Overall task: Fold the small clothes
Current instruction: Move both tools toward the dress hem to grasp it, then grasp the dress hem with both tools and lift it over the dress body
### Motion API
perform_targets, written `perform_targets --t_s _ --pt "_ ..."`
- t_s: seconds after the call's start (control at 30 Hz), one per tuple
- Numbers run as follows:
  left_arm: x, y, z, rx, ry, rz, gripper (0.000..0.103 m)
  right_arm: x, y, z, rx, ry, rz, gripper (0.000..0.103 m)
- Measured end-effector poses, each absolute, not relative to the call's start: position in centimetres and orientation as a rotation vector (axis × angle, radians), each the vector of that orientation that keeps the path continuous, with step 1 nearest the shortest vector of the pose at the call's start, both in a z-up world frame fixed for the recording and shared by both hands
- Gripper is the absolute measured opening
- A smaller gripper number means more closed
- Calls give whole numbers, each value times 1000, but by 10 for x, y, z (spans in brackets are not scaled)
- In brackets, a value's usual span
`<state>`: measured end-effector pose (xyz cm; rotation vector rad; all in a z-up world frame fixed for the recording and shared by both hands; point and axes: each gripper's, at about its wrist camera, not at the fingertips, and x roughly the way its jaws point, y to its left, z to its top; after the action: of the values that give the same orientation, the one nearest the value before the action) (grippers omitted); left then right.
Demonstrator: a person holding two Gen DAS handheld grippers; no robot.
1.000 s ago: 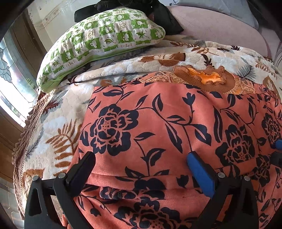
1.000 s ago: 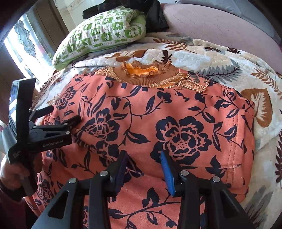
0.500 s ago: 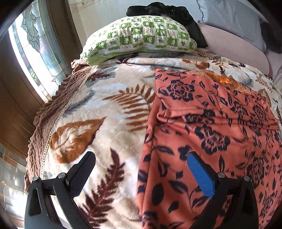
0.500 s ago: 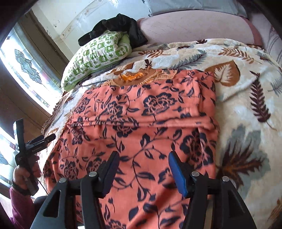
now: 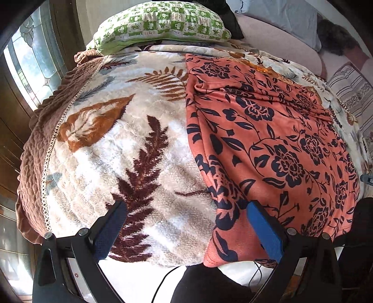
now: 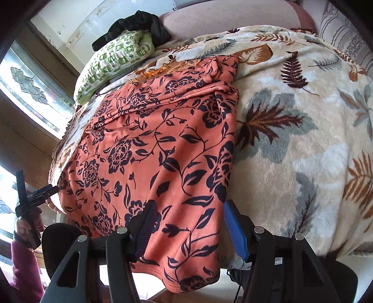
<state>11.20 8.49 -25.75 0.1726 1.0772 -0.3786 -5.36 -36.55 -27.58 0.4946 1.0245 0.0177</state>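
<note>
Your orange flowered garment (image 5: 268, 144) hangs over the near edge of the bed, so its hem drops out of sight behind your left gripper (image 5: 186, 223) in the left wrist view. Its collar (image 6: 163, 68) is too bunched to make out. The dark clothing (image 6: 135, 25) behind the green pillow (image 6: 116, 60) is partly hidden by it. Your left hand (image 6: 25, 228) is cut by the right view's edge. The striped cushion (image 5: 352, 91) runs off frame.

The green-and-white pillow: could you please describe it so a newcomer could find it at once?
Start at the bed's leaf-print blanket and follow it to the far end. The green-and-white pillow lies there, beyond the orange floral garment, with dark clothing behind. Only it has a checked pattern.
</note>
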Motion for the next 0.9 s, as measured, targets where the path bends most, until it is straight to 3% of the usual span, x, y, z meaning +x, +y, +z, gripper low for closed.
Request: perform_targets --t_s 0.17,0.3,0.67,0.73,0.8,0.87,0.9 --pt "108 73 -252 159 1046 -494 88 -65 -369 -282 544 1056 0 63" --pt "112 67 -257 169 1070 -542 87 -75 -372 -292 580 1090 -15 68" --pt "120 62 -272 200 1131 -588 87 -69 -337 -327 493 1186 -6 67" --pt "120 60 -275 208 1146 -592 81 -67 -327 -324 406 1200 -12 59" --pt "120 57 -278 227 1160 -597 62 -67 -324 -322 340 1208 -34 30" --pt "120 54 -280 230 1167 -615 37 -66 -326 -317 354 1197 -9 14" --pt "119 53 -279 234 1162 -619 34 -66 -327 -314 364 1190 6 13"
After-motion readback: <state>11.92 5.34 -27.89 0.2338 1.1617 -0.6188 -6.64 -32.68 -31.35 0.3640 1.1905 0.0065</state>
